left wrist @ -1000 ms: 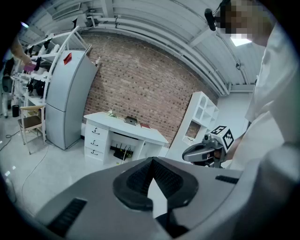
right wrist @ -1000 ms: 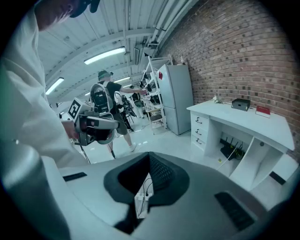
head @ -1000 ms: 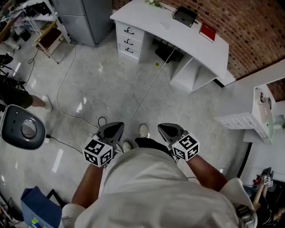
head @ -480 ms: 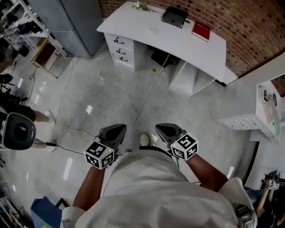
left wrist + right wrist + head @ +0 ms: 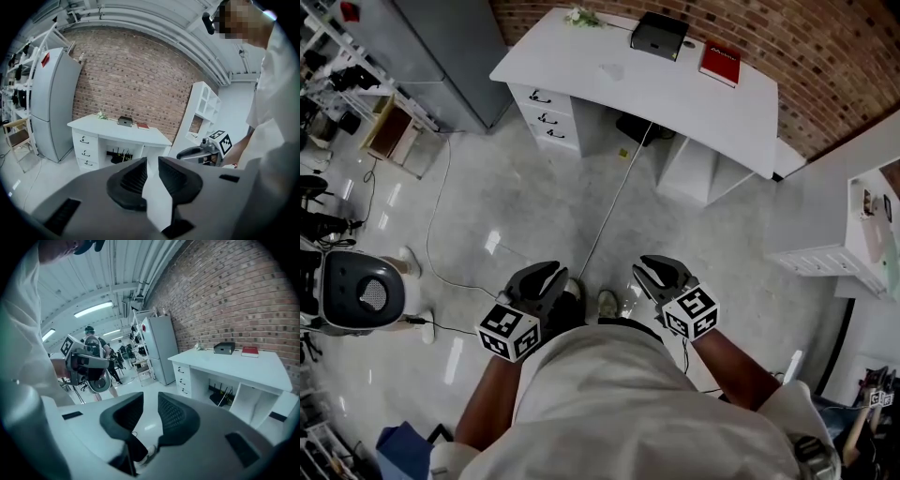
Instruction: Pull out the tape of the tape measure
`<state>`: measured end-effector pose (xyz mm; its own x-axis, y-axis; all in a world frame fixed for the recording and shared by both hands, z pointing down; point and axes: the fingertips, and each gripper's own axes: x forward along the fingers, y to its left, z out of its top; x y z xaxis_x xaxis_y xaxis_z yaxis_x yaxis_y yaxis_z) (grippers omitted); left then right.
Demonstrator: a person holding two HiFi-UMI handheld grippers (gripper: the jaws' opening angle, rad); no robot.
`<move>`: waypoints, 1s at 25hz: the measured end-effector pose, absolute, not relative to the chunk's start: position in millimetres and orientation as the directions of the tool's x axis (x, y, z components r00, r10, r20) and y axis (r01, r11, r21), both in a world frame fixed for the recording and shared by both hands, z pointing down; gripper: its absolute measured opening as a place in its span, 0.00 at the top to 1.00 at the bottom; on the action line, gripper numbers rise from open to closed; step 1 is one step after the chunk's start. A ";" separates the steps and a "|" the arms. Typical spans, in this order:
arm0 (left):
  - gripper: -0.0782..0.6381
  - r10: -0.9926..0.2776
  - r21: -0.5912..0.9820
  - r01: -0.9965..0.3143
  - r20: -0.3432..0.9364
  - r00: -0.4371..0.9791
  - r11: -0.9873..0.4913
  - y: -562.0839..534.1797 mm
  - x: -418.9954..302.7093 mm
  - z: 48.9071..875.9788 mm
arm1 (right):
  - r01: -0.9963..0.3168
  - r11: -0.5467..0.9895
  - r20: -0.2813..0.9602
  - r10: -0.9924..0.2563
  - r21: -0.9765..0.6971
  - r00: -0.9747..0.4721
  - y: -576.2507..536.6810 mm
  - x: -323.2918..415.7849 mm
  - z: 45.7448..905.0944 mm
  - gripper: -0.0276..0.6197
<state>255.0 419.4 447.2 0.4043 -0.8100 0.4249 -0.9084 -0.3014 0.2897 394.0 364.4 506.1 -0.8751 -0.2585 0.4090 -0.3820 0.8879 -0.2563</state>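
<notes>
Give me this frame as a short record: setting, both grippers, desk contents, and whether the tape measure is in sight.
setting: person standing on a grey floor, facing a white desk
left gripper: jaws opening, nothing between them
right gripper: jaws opening, nothing between them
on desk: black box, red book
tape measure: not seen in any view

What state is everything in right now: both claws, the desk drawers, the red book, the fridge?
Left claw: opening, nothing between its jaws.
Right claw: opening, nothing between its jaws.
Desk drawers: all three shut.
Red book: closed, lying flat on the desk.
Fridge: doors shut.
</notes>
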 end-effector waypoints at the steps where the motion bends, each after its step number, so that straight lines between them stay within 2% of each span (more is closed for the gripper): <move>1: 0.78 -0.809 0.287 -0.910 0.428 0.402 -0.301 413.9 250.1 447.4 | -0.391 0.885 0.409 -0.268 -0.254 -0.873 357.7 390.9 506.1 0.83; 7: 0.73 -0.805 0.300 -0.900 0.417 0.422 -0.316 375.4 217.5 453.3 | -0.454 0.862 0.416 -0.337 -0.224 -0.845 312.6 367.0 503.7 0.78; 9: 0.73 -0.802 0.306 -0.892 0.406 0.438 -0.332 356.3 205.8 453.2 | -0.477 0.852 0.427 -0.357 -0.216 -0.831 293.3 358.1 504.9 0.74; 15: 0.73 -0.804 0.306 -0.880 0.375 0.462 -0.363 287.3 148.2 443.1 | -0.535 0.822 0.479 -0.395 -0.196 -0.784 230.2 319.1 509.2 0.74; 25: 0.73 -0.754 0.307 -0.852 0.401 0.520 -0.424 210.0 32.6 448.6 | -0.636 0.757 0.539 -0.477 -0.149 -0.694 134.6 223.9 516.2 0.74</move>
<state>32.6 210.0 448.6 0.5201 -0.7542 0.4009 -0.8519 -0.4240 0.3074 223.9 134.6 516.2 -0.6942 -0.4770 0.5391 -0.6361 0.7570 -0.1494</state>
